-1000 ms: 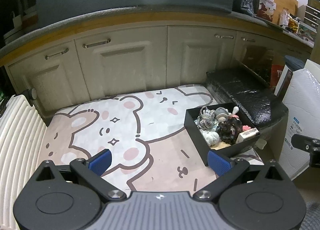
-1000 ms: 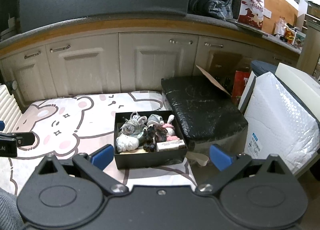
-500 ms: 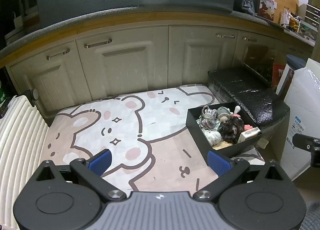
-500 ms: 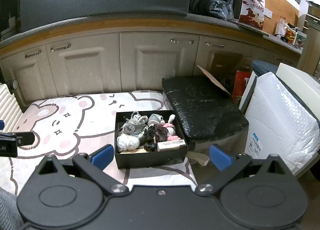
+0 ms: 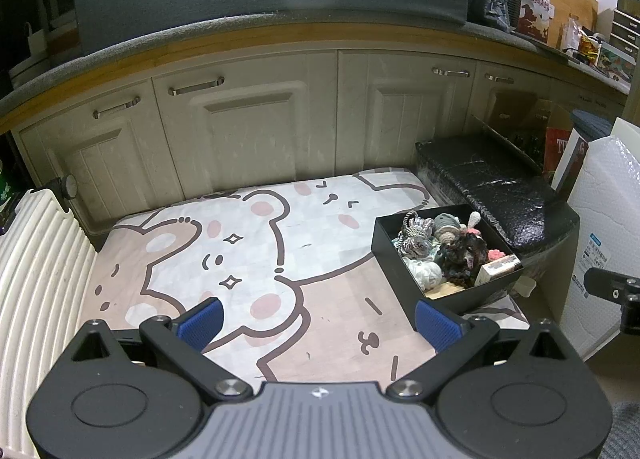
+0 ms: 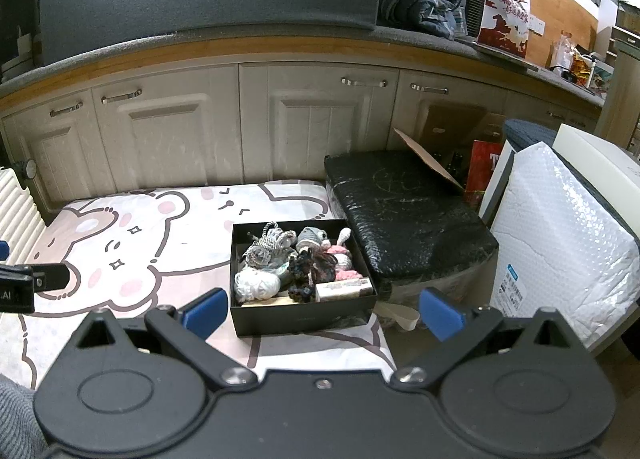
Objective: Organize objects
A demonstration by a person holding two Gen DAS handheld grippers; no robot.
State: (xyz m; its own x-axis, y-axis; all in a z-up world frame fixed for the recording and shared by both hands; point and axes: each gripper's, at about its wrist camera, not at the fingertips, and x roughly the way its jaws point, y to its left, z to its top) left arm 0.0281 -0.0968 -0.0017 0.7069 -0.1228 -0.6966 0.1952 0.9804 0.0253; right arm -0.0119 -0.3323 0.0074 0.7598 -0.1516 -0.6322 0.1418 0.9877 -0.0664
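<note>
Hovering over the mat (image 5: 280,259), your left gripper (image 5: 316,321) and right gripper (image 6: 322,309) are both spread wide, empty. Black box (image 6: 304,317) of small knitted toys (image 6: 276,245) sits at mat's right edge.

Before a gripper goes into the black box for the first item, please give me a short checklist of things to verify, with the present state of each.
1. Right gripper open and holding nothing: ok.
2. Left gripper open and holding nothing: ok.
3. Black box uncovered, contents reachable from above: ok.
4. Free space on the bear mat beside the box for laying items out: ok.
5. White yarn ball free of the grey striped yarn: cannot tell; they lie packed together.
6. Box bottom fully on the mat: cannot tell.
</note>
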